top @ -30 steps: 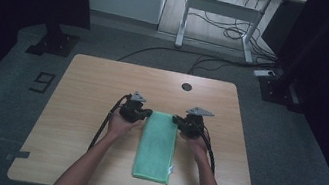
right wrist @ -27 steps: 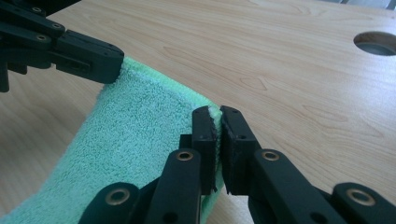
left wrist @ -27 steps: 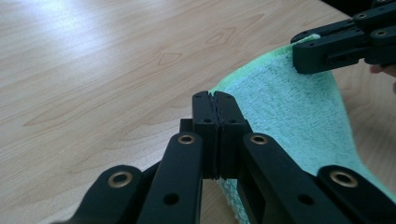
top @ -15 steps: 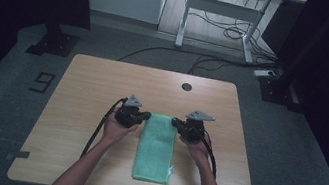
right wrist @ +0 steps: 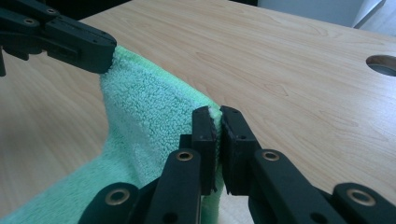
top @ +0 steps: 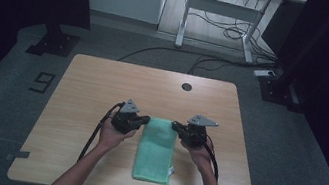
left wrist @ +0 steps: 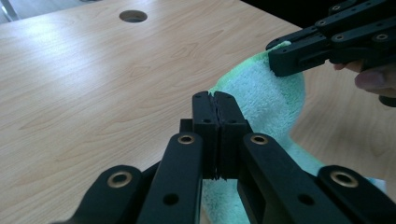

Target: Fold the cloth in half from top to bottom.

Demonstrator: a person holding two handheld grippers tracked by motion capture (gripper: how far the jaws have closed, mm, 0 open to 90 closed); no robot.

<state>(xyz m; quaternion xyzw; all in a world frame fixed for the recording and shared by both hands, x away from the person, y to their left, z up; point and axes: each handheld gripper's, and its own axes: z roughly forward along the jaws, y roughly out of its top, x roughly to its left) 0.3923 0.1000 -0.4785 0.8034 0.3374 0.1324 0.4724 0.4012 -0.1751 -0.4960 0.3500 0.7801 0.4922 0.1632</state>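
1. high view: a green towel (top: 156, 151) is lying on the wooden worktop (top: 92, 85), folded into a long strip whose long axis is running from the person's edge away toward the far side. the left gripper (top: 140, 119) is sitting at the strip's far left corner and the right gripper (top: 178, 126) at its far right corner, the two facing each other across the short far edge. both hands are equally near that edge, while the near end is resting flat by the worktop's front edge. a round hole (top: 186, 86) is lying in the worktop farther out.

2. left gripper view: the jaws are pressed together and are pinching the towel (left wrist: 266, 100) corner, the cloth rising off the worktop (left wrist: 93, 79) and arching across to the right gripper (left wrist: 280, 58), which is clamping the opposite corner.

3. right gripper view: the jaws are pinching a thin fold of the towel (right wrist: 140, 116) at its corner, with only the cloth's thickness between them. the lifted edge is stretching across to the left gripper (right wrist: 105, 56) at the upper left. the rest of the strip is trailing back toward the person, so a fold would likely be carrying this far edge along the long axis to the near end.
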